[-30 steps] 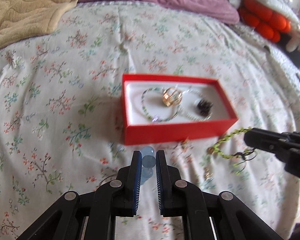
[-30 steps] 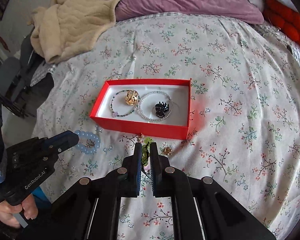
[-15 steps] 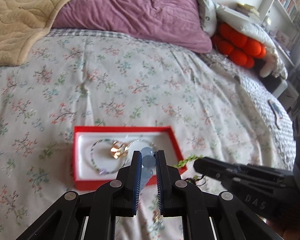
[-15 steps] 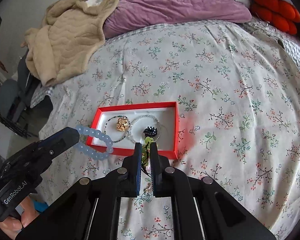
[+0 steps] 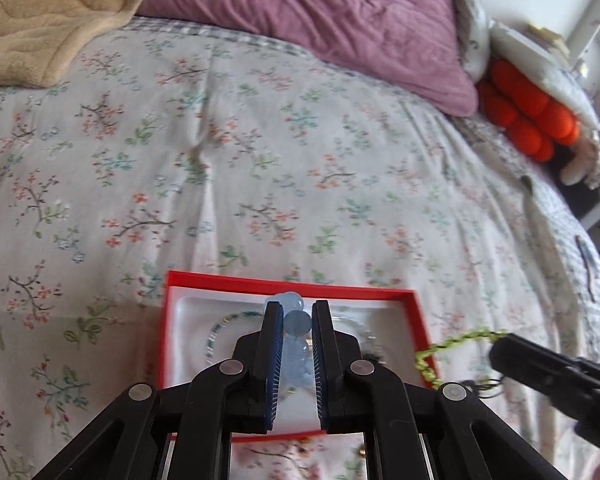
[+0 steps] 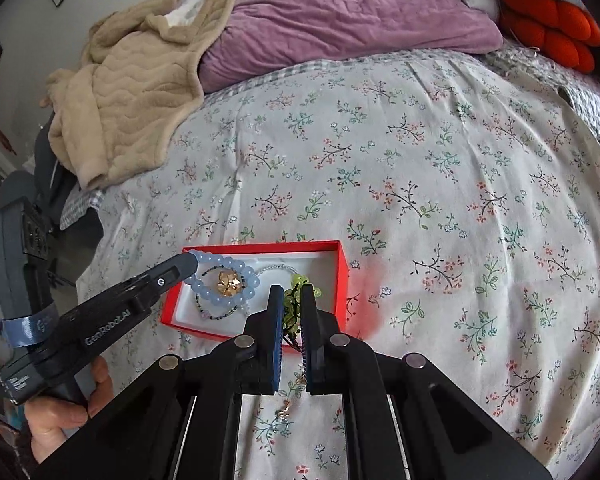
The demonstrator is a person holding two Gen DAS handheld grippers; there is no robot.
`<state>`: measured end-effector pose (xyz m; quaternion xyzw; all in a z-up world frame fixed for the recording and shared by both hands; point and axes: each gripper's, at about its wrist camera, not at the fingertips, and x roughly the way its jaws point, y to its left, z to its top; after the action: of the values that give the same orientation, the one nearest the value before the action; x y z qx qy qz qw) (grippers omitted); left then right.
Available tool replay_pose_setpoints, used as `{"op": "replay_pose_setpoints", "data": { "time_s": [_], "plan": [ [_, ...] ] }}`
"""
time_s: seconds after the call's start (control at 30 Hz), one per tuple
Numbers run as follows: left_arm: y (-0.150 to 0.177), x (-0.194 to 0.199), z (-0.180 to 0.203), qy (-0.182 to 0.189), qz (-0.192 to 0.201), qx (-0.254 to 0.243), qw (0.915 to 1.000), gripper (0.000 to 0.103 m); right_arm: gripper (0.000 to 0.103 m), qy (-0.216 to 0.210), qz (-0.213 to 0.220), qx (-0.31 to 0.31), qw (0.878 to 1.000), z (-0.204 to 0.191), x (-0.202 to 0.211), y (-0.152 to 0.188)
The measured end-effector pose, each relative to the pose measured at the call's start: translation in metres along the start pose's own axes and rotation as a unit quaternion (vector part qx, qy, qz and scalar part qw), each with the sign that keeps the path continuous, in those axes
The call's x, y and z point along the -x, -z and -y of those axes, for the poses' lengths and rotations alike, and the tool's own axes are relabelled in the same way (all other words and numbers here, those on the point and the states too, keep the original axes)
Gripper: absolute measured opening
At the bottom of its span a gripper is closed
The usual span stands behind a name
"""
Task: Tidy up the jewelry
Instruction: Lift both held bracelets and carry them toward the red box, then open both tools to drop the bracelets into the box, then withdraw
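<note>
Over the red rectangular cardboard box (image 6: 342,276) on the floral bedspread (image 6: 440,184): left gripper (image 5: 295,322), jaws clamped on pale blue round-bead bracelet (image 6: 236,276); right gripper (image 6: 291,300), jaws pinching green braided cord bracelet (image 6: 296,286) above the box's right end.

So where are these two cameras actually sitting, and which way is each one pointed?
Left wrist: rides the left gripper, looking along its fingers over the red box toward the purple pillow; its pads pinch the blue bead bracelet.
Right wrist: rides the right gripper, holding the green bracelet above the box; the person's left hand shows.
Both share the box, floral bedspread and each other's gripper.
</note>
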<state>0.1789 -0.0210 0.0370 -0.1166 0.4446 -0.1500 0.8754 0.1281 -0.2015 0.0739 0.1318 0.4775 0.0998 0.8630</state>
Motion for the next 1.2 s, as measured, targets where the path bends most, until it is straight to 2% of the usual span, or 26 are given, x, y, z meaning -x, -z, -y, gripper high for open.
{"op": "replay_pose_setpoints", "data": {
  "time_s": [0.2, 0.4, 0.8, 0.9, 0.97, 1.03, 1.07, 1.1, 1.2],
  "plan": [
    [0.003, -0.010, -0.015, -0.053, -0.015, -0.007, 0.9984, 0.010, 0.008, -0.017, -0.011, 0.041, 0.999, -0.026, -0.019, -0.002],
    [0.006, -0.012, -0.021, -0.077, -0.026, -0.012, 0.9966, 0.010, 0.008, -0.035, -0.019, 0.076, 0.996, -0.046, -0.043, -0.001],
    [0.014, -0.012, -0.015, -0.087, -0.038, -0.041, 0.9947, 0.011, 0.008, 0.024, -0.030, 0.072, 0.997, -0.015, -0.063, -0.002],
    [0.014, -0.009, -0.013, -0.085, -0.037, -0.044, 0.9947, 0.017, 0.010, 0.032, -0.028, 0.061, 0.997, -0.006, -0.065, -0.004],
    [0.015, -0.006, -0.011, -0.083, -0.035, -0.048, 0.9948, 0.025, 0.013, 0.031, -0.035, 0.045, 0.998, 0.000, -0.065, -0.005],
    [0.016, -0.003, -0.009, -0.081, -0.035, -0.054, 0.9947, 0.029, 0.039, 0.020, -0.039, 0.030, 0.999, 0.006, -0.062, -0.006],
    [0.017, -0.001, -0.007, -0.082, -0.035, -0.057, 0.9944, 0.032, 0.044, 0.016, -0.038, 0.026, 0.999, 0.007, -0.059, -0.006],
    [0.019, 0.001, -0.006, -0.082, -0.036, -0.060, 0.9942, 0.036, 0.048, 0.014, -0.035, 0.025, 0.999, 0.008, -0.056, -0.006],
    [0.024, 0.007, -0.005, -0.087, -0.037, -0.070, 0.9931, 0.048, 0.048, 0.018, -0.031, 0.031, 0.999, 0.007, -0.047, -0.004]
  ]
}}
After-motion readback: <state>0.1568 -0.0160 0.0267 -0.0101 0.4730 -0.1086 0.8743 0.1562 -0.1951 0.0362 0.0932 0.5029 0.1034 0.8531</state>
